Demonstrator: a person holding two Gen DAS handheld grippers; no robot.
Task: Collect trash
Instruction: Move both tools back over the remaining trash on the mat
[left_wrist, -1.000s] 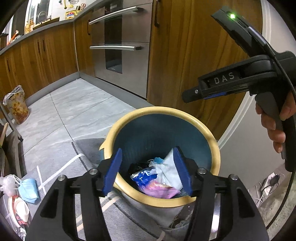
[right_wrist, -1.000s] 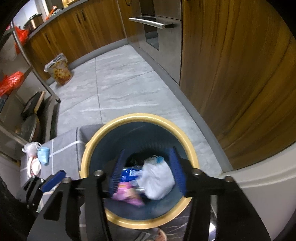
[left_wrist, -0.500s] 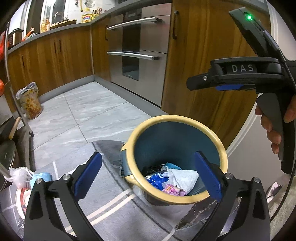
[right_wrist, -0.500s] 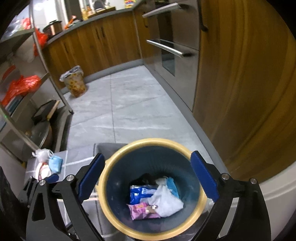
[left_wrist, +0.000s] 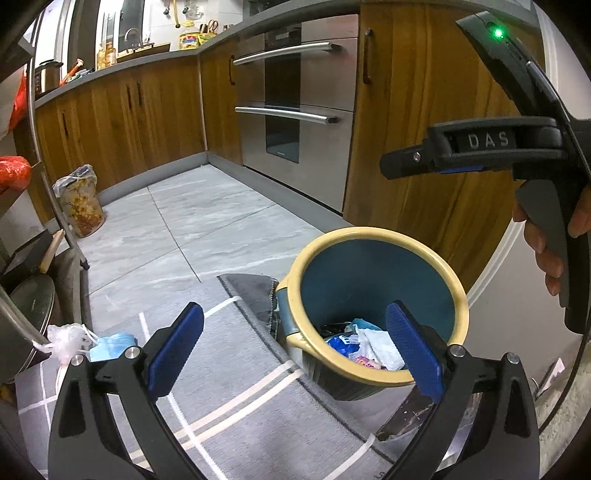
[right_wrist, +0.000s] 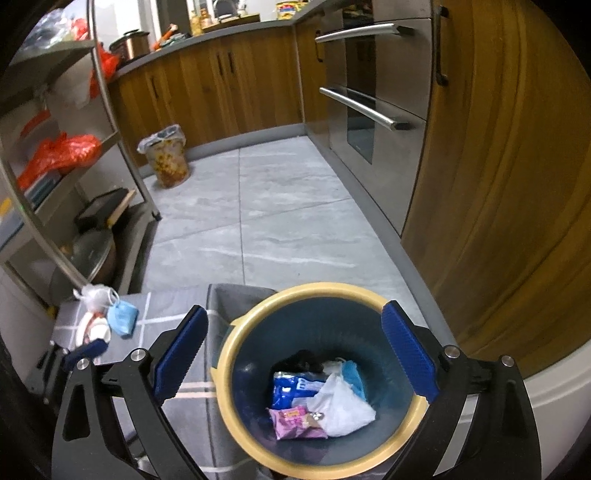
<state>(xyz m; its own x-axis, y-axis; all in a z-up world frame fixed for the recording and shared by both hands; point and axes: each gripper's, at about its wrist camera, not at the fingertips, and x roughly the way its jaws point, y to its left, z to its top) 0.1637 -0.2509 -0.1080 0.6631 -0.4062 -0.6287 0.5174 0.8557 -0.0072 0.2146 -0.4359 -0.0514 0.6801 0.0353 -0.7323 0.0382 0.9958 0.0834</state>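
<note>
Above the bin (right_wrist: 325, 376) both claws hang spread wide and empty, the left claw (left_wrist: 295, 347) and right claw (right_wrist: 295, 358) having just been opening. Wrappers (right_wrist: 299, 421) and a white tissue (right_wrist: 343, 406) lie at the bin's bottom; a blue mask (right_wrist: 122, 319) lies on the rug (left_wrist: 229, 398) beside it.

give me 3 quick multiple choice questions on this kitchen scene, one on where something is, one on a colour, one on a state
1. Where does the light blue face mask lie?
A. in the bin
B. on the grey striped rug
C. on the counter

2. What colour is the rim of the round blue plastic trash bin?
A. red
B. black
C. pale yellow

3. How is the right claw?
A. open and empty
B. shut on a wrapper
C. shut on the bin's rim

Answers: 1 B, the mask rests on the rug left of the bin. 2 C, a yellow band rings the blue wall. 3 A, its blue pads stand wide apart with nothing held.
</note>
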